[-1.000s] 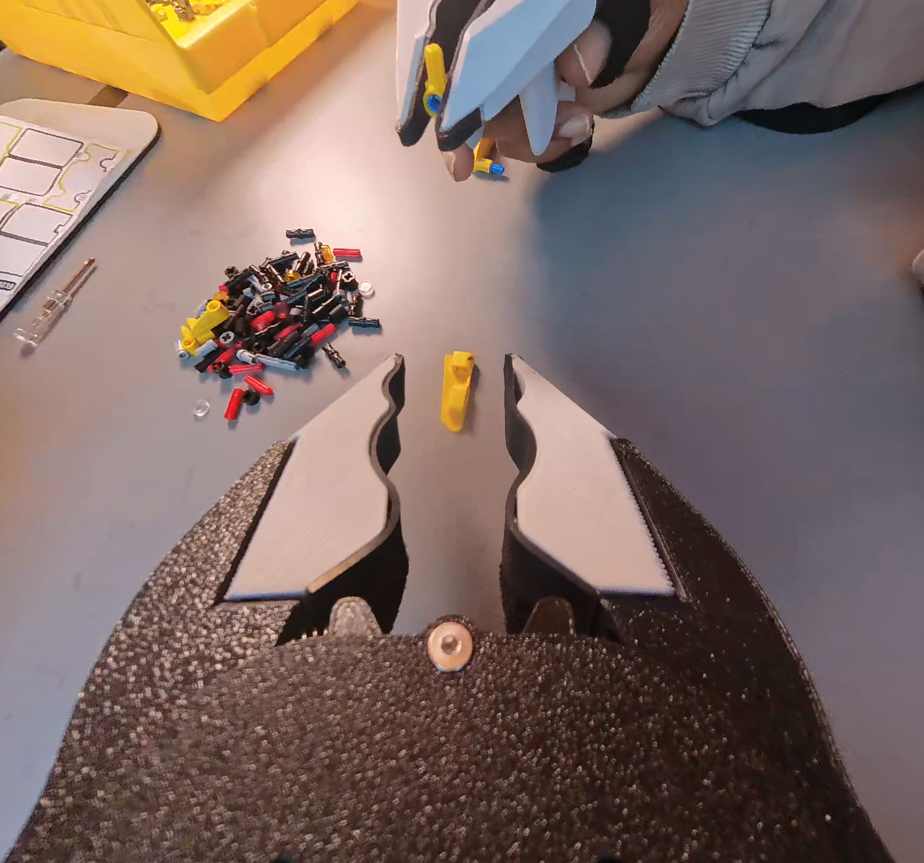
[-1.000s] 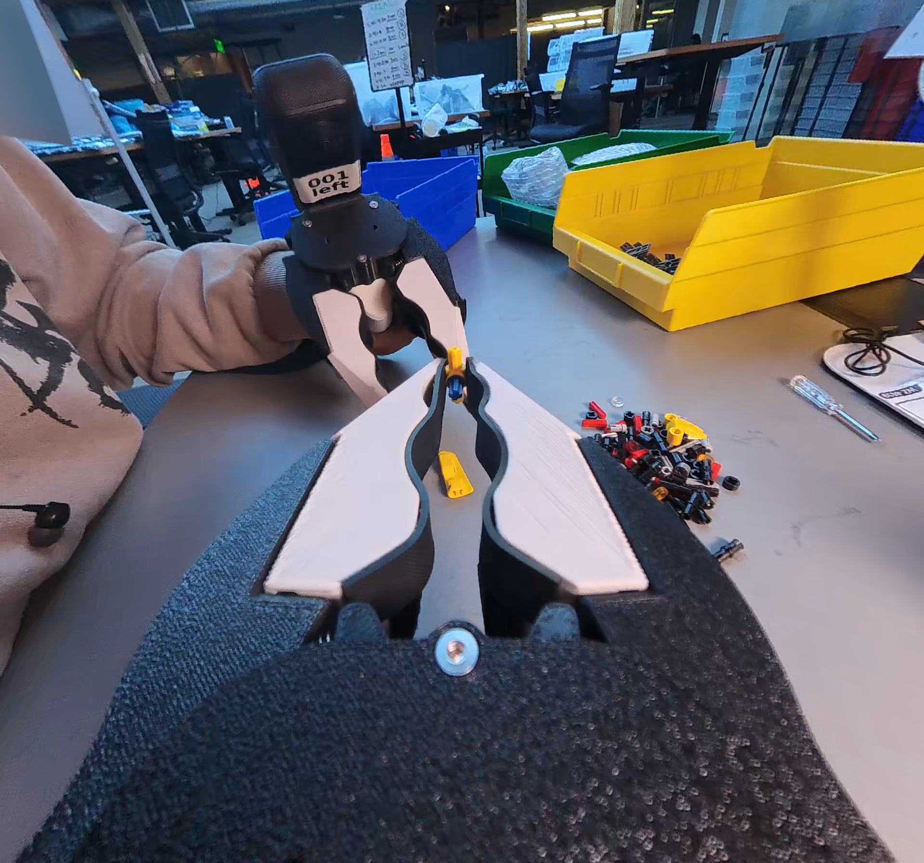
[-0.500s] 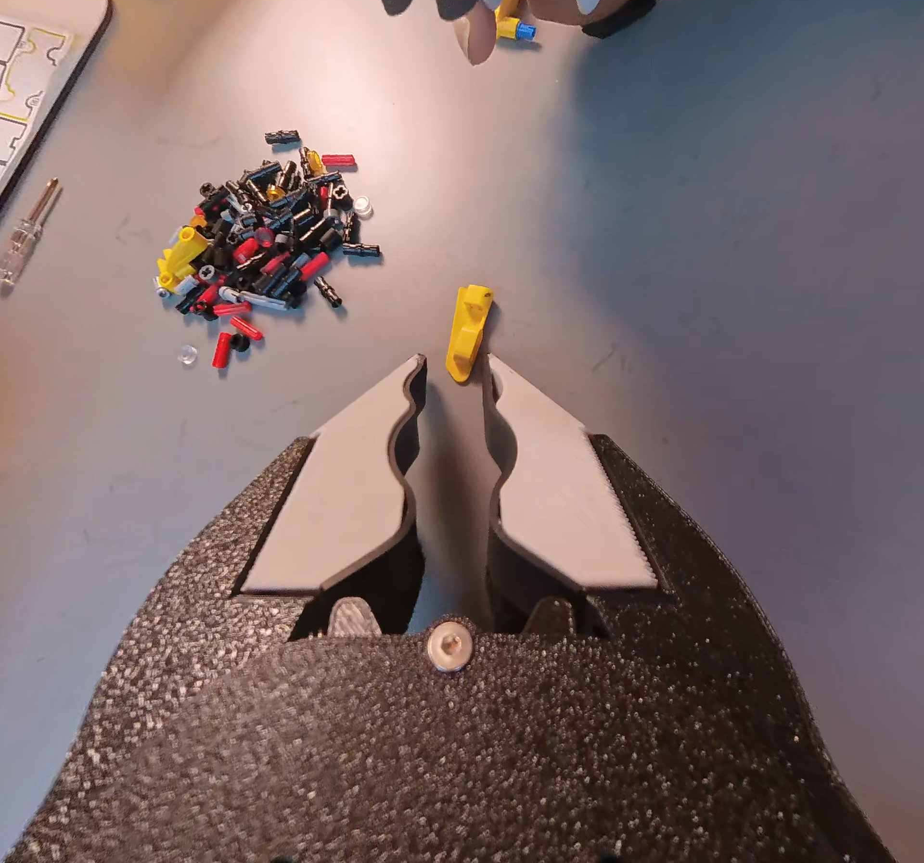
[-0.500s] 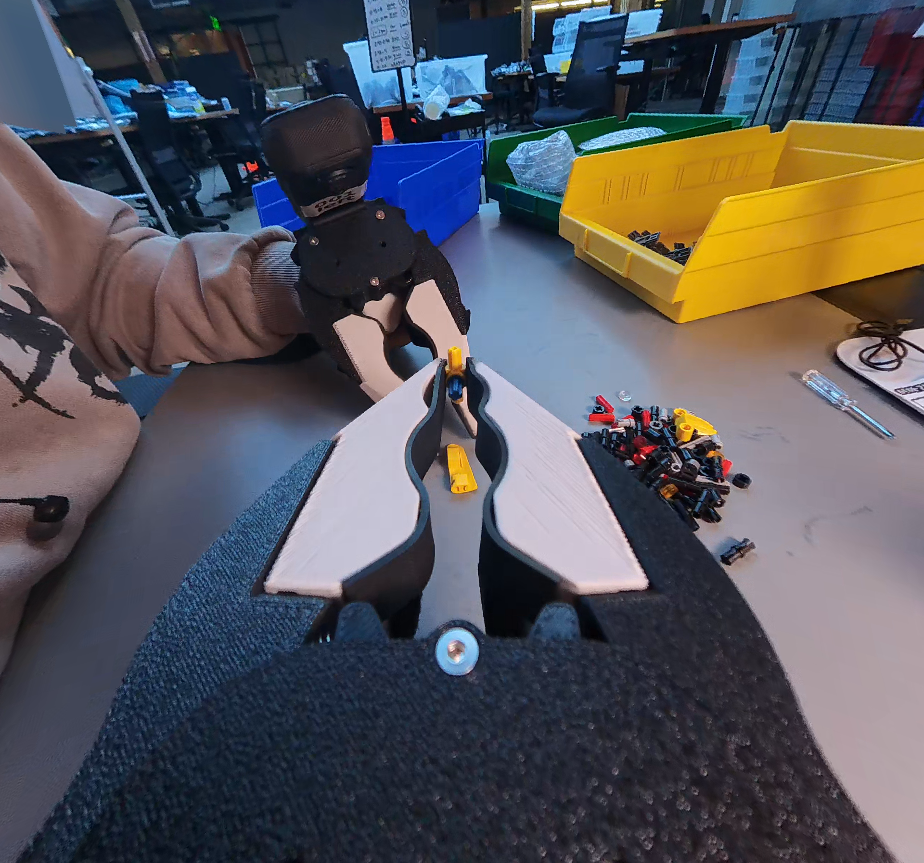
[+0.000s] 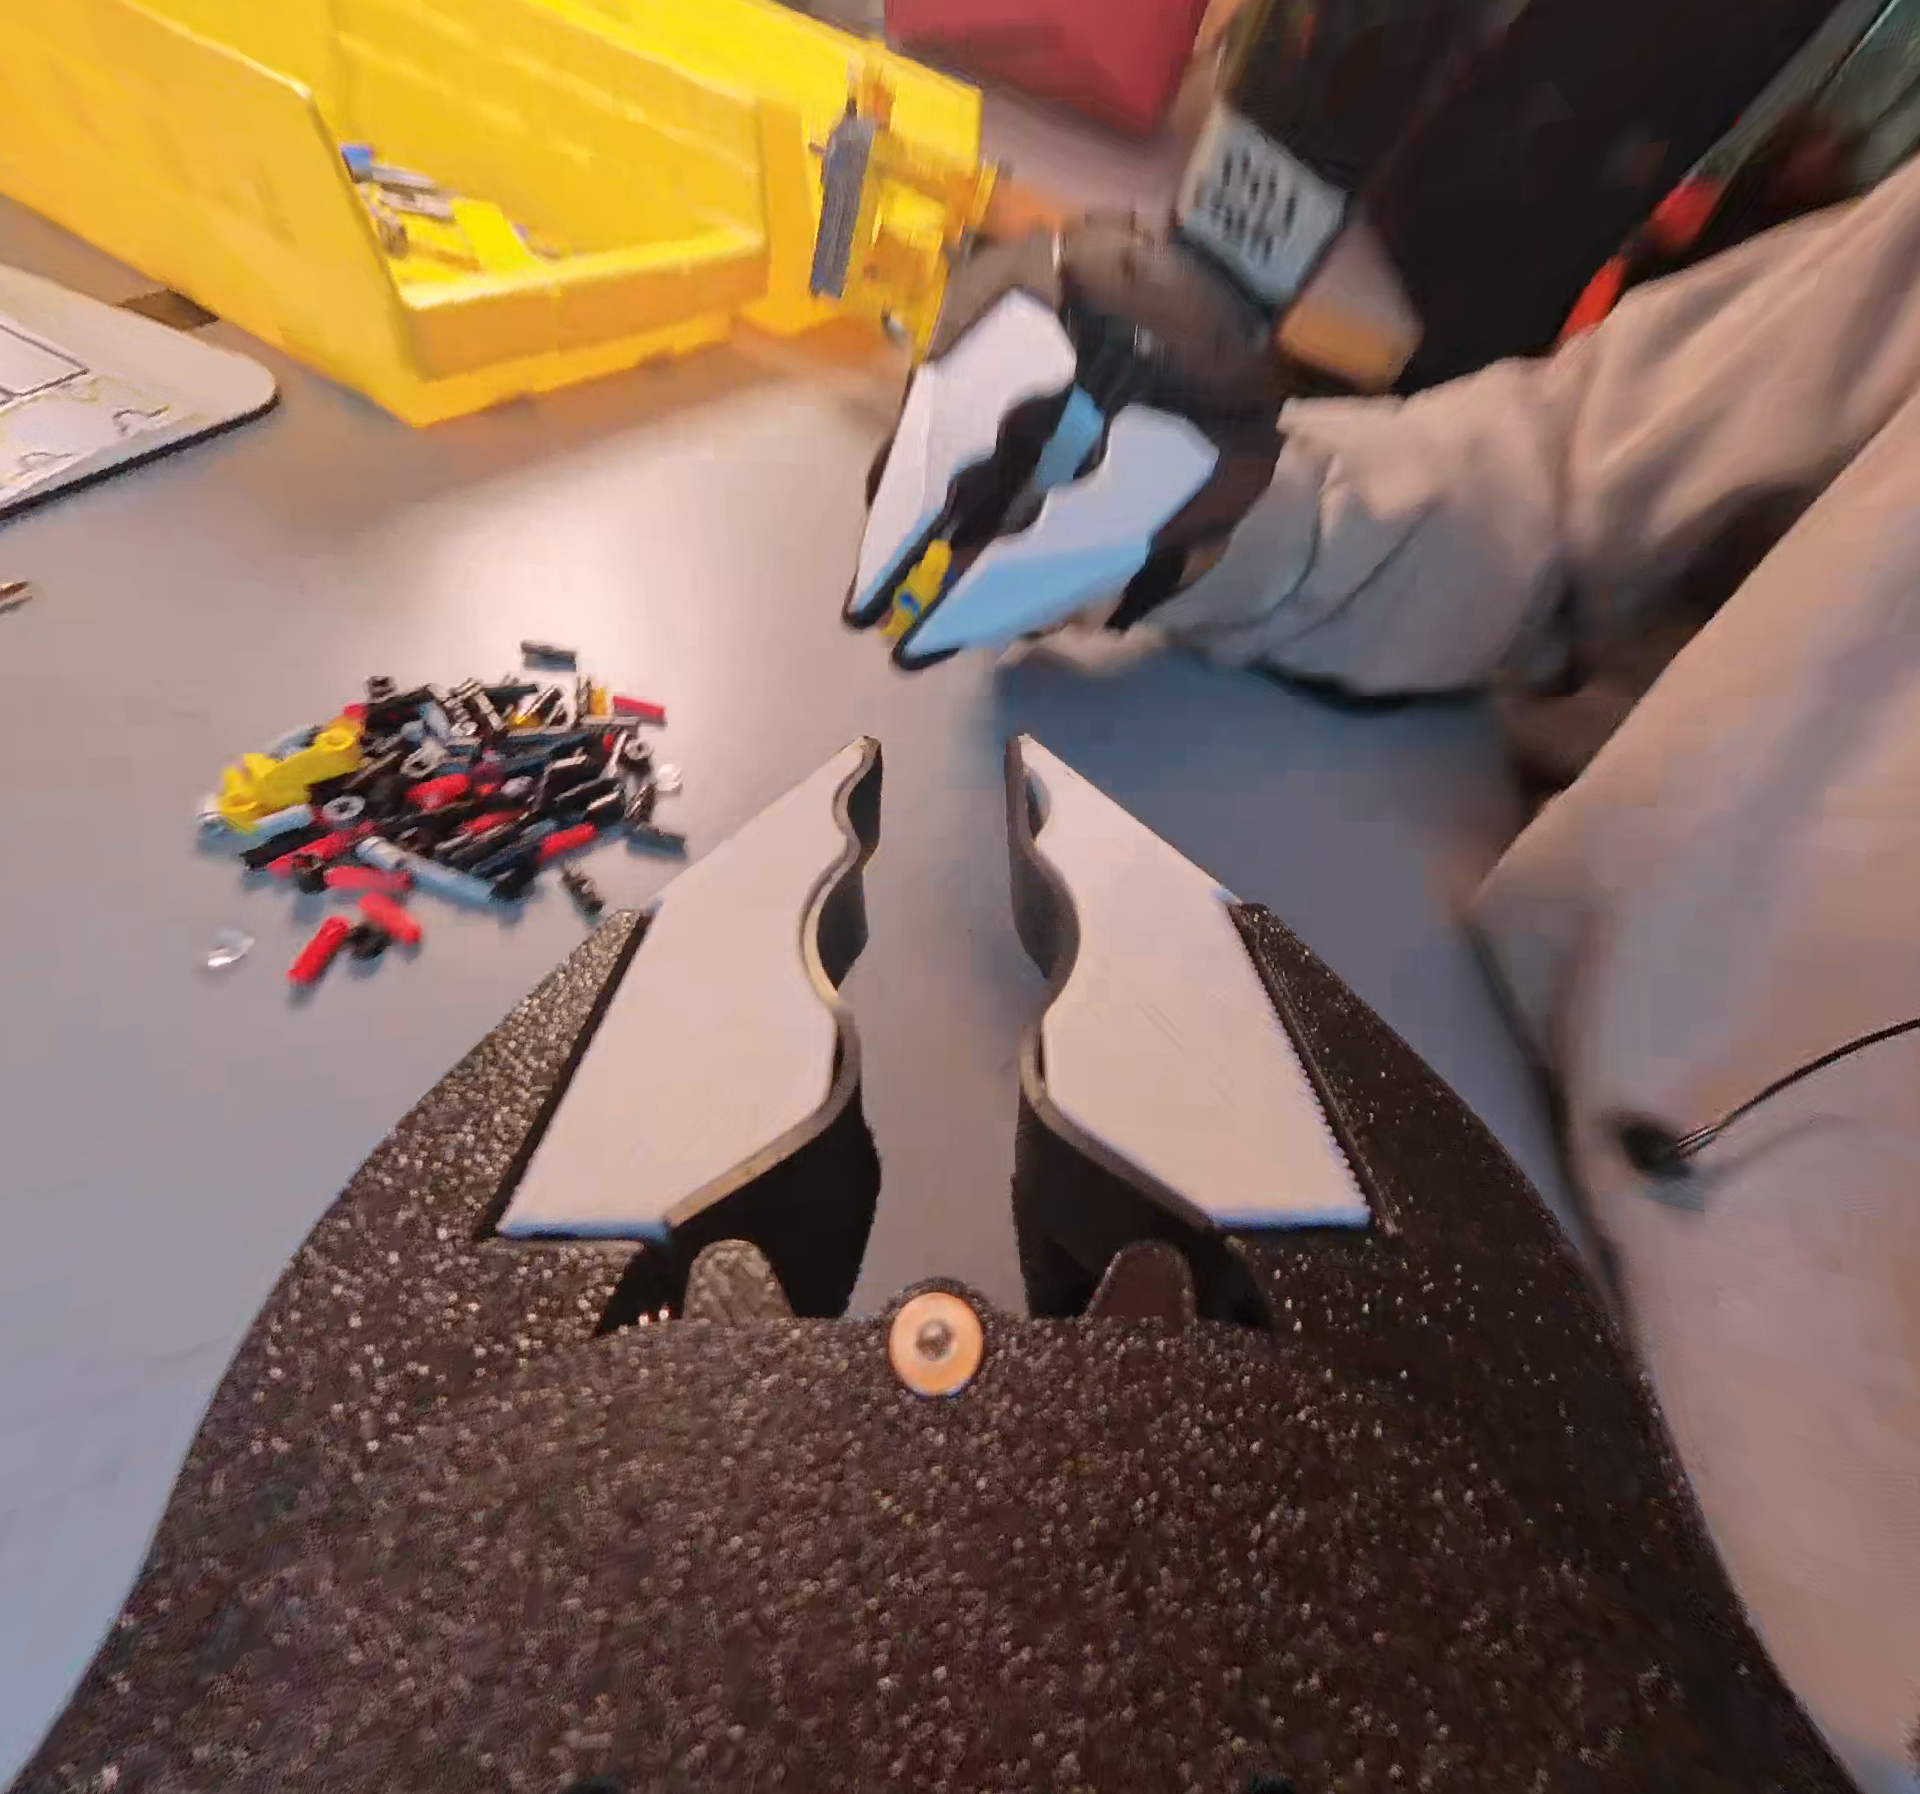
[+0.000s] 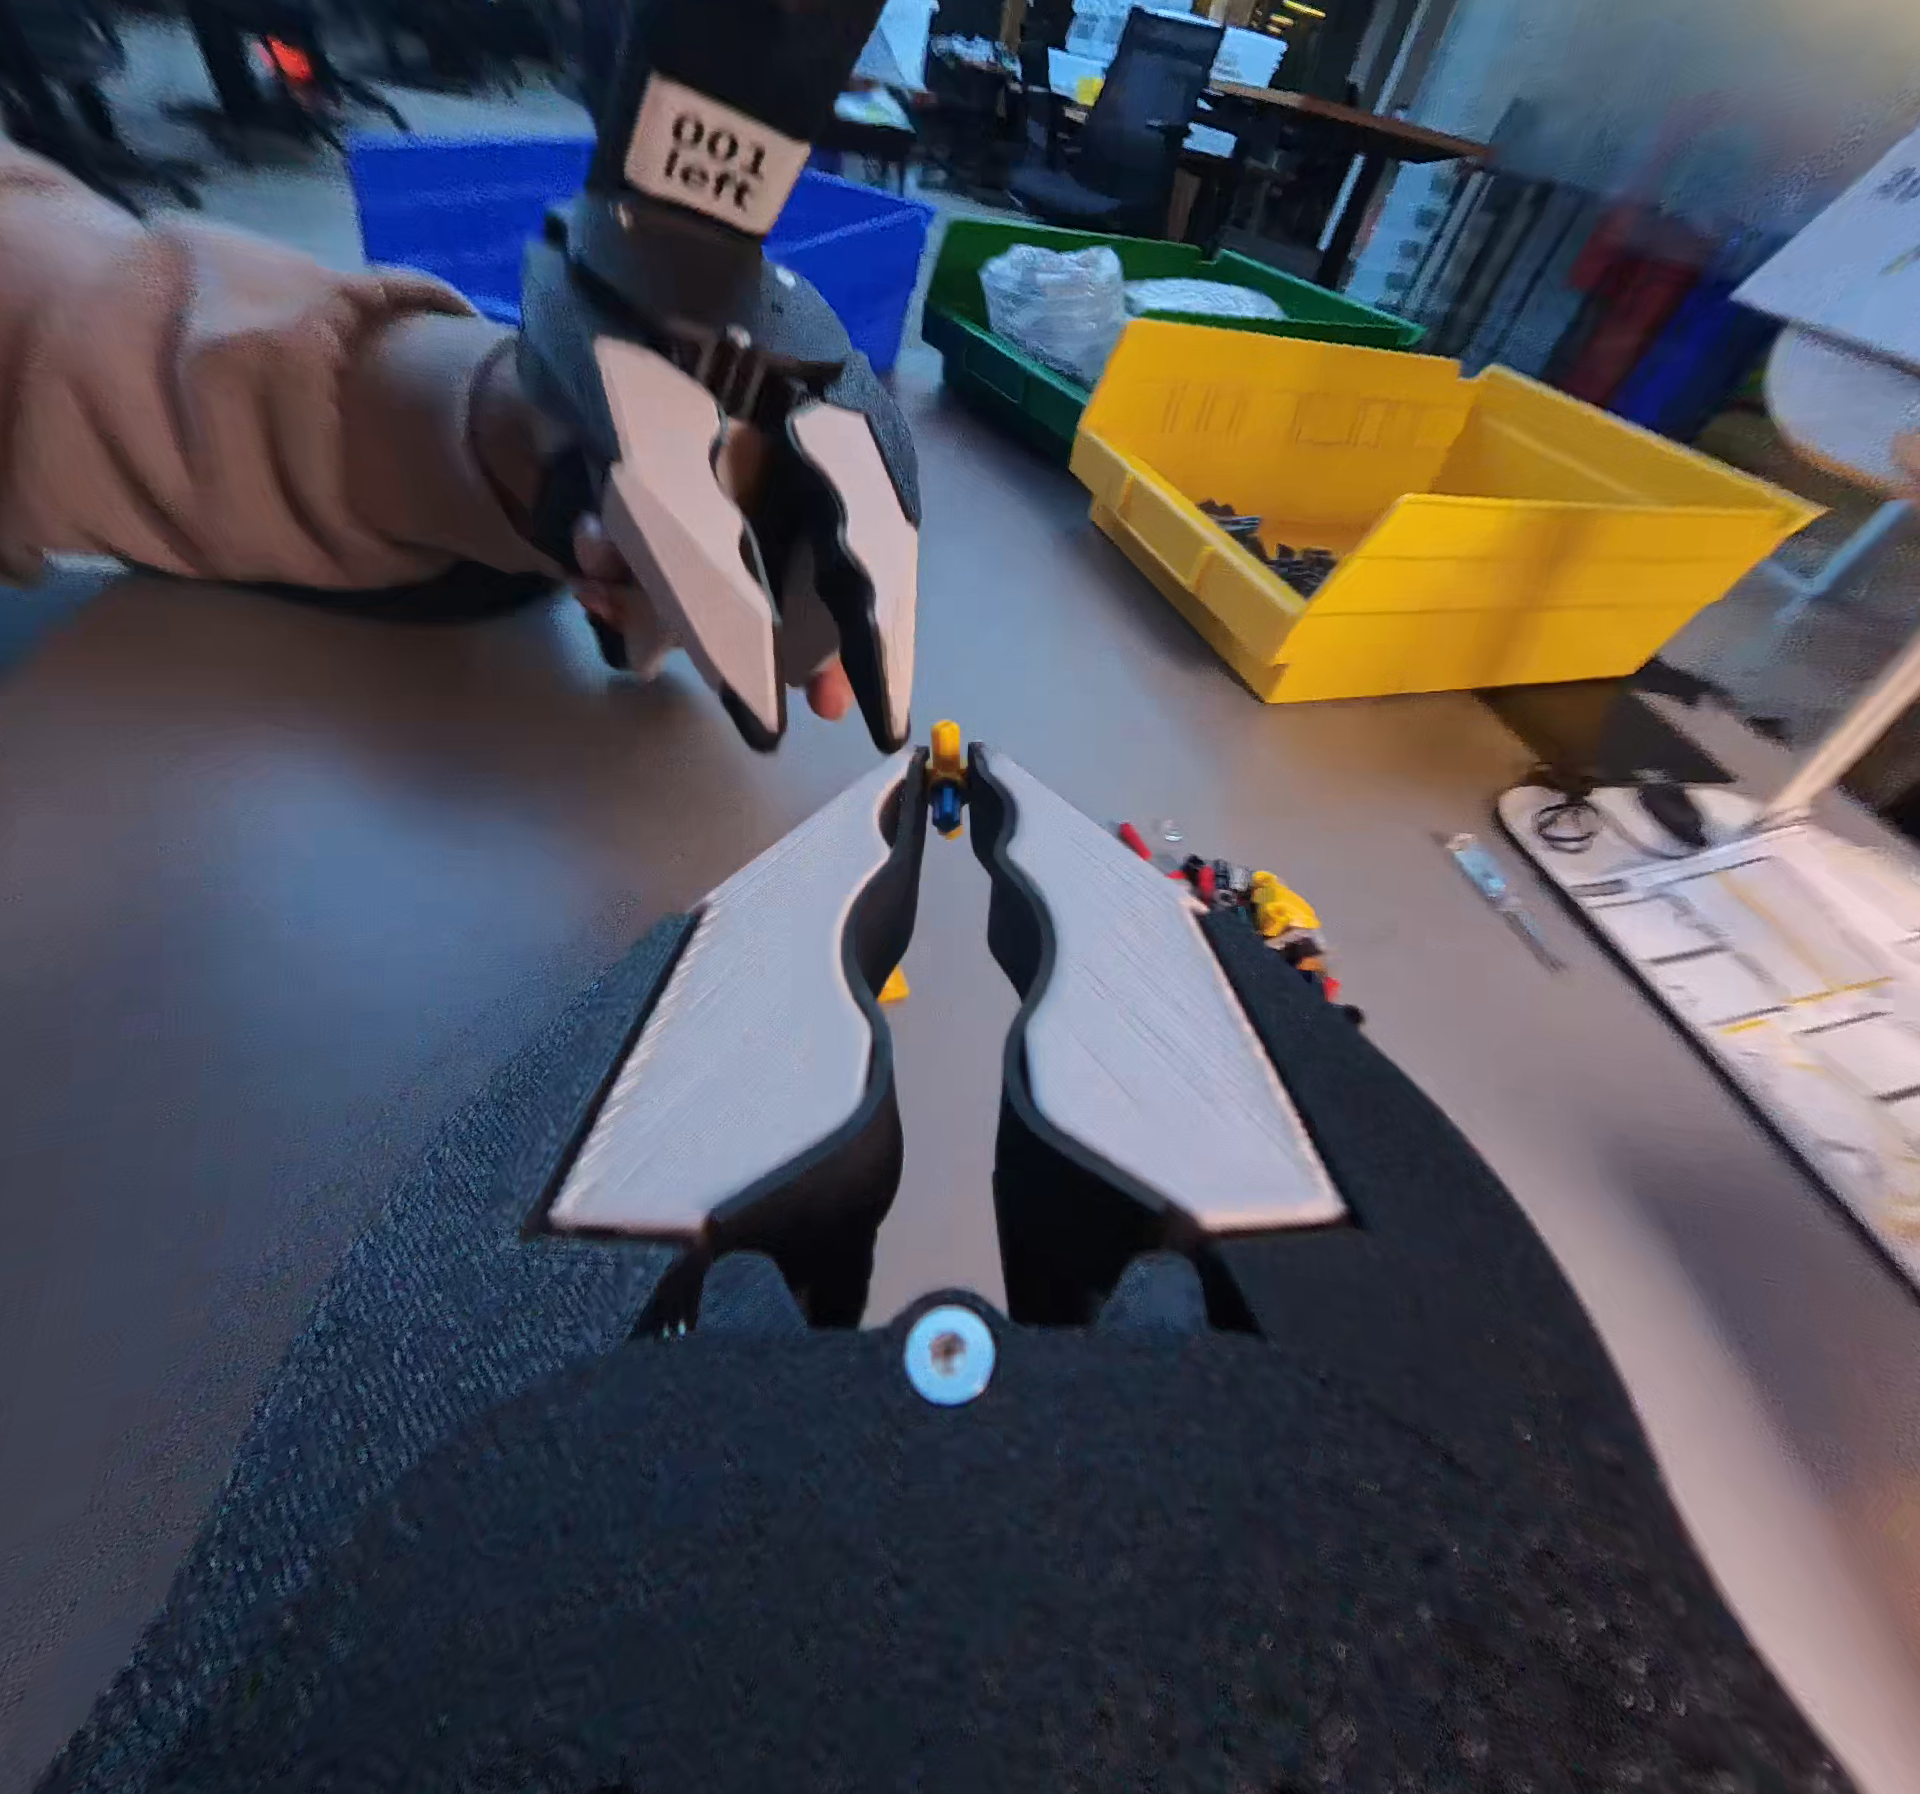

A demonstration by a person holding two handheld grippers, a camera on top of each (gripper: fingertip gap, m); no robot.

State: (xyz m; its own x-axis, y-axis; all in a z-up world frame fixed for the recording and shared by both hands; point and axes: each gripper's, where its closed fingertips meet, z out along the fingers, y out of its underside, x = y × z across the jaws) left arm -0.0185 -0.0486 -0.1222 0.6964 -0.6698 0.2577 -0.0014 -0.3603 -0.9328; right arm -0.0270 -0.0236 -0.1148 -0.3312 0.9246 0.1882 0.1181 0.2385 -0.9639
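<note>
Right gripper (image 6: pixel 947 757) pinching yellow-blue pin (image 6: pixel 945 776), left gripper (image 5: pixel 943 752) empty

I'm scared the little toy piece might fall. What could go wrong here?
1. The right gripper pinches the small yellow and blue piece only at its very tips, so it might slip out.
2. The left gripper is open close beside it and could bump it.
3. If dropped, it could roll into the pile of small parts and get lost.

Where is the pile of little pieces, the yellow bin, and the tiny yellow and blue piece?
pile of little pieces (image 5: pixel 447 788), left wrist view, middle.
yellow bin (image 6: pixel 1455 601), right wrist view, front wall.
yellow and blue piece (image 6: pixel 945 776), right wrist view, middle.
</note>
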